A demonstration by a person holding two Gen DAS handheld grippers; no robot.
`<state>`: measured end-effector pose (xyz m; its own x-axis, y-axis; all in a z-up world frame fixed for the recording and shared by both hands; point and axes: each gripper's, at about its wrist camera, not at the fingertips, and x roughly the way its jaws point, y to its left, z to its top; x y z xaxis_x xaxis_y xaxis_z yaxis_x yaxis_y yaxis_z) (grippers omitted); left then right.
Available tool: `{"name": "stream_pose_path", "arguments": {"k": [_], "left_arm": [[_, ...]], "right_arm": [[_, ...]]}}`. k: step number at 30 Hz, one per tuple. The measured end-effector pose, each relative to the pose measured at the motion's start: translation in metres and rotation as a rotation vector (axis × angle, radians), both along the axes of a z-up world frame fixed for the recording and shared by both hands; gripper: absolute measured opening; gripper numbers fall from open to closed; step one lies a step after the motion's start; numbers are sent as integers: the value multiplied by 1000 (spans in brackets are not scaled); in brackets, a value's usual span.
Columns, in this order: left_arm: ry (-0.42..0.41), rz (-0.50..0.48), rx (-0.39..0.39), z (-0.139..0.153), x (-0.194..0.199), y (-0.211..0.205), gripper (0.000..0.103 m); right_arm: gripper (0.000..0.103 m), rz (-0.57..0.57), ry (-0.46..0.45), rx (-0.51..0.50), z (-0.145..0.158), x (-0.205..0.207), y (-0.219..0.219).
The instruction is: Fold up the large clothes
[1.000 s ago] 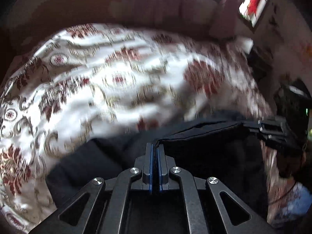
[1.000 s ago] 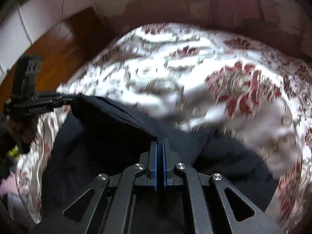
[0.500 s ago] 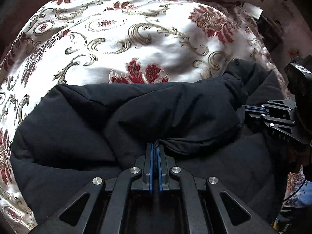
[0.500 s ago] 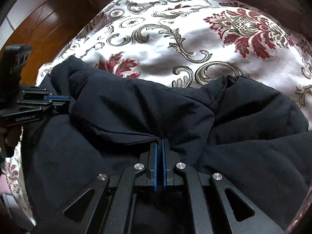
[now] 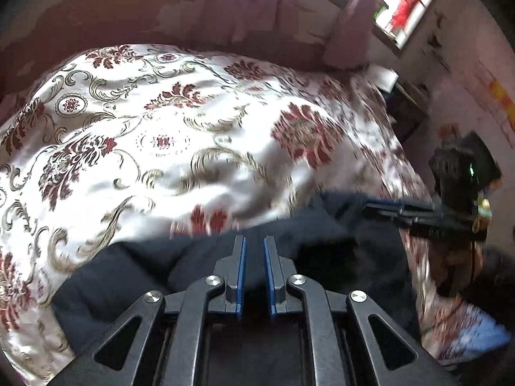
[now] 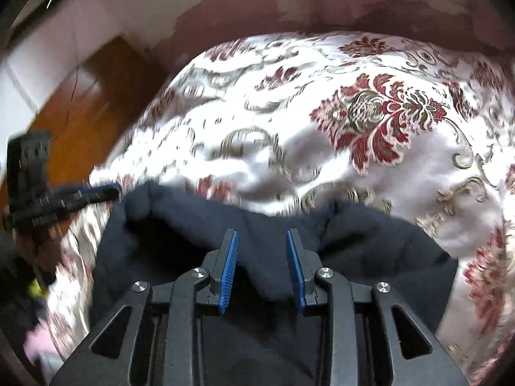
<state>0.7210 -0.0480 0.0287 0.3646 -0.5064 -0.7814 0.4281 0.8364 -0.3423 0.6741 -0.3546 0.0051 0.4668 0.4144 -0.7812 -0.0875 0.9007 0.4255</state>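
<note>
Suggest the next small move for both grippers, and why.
Probably back both off the dark coat: the left gripper and right gripper have just been opening, pads clear of the cloth, and the folded coat rests on the bedspread.

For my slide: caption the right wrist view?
Right claw open over a dark coat on a floral bedspread.

- A glossy white satin bedspread (image 5: 167, 148) with dark red flowers and gold scrolls covers the bed.
- A brown wooden panel (image 6: 96, 96) stands beside the bed's left edge.
- A pinkish-mauve curtain (image 5: 254, 9) hangs behind the bed.
- A bright window (image 5: 399, 9) sits high on the right.
</note>
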Motion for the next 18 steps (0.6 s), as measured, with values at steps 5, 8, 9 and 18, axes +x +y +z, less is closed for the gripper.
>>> {"name": "stream_pose_path", "arguments": {"k": [5, 8, 9, 18], "left_arm": [[131, -7, -87, -39, 29, -25, 10], [198, -110, -110, -58, 17, -33, 10], [214, -146, -86, -64, 10, -37, 10], [401, -124, 78, -127, -2, -32, 3]], "right_arm": [[28, -12, 93, 182, -43, 37, 17], [22, 66, 173, 132, -64, 31, 38], [19, 100, 197, 97, -68, 25, 45], [13, 157, 307, -53, -117, 8, 72]]}}
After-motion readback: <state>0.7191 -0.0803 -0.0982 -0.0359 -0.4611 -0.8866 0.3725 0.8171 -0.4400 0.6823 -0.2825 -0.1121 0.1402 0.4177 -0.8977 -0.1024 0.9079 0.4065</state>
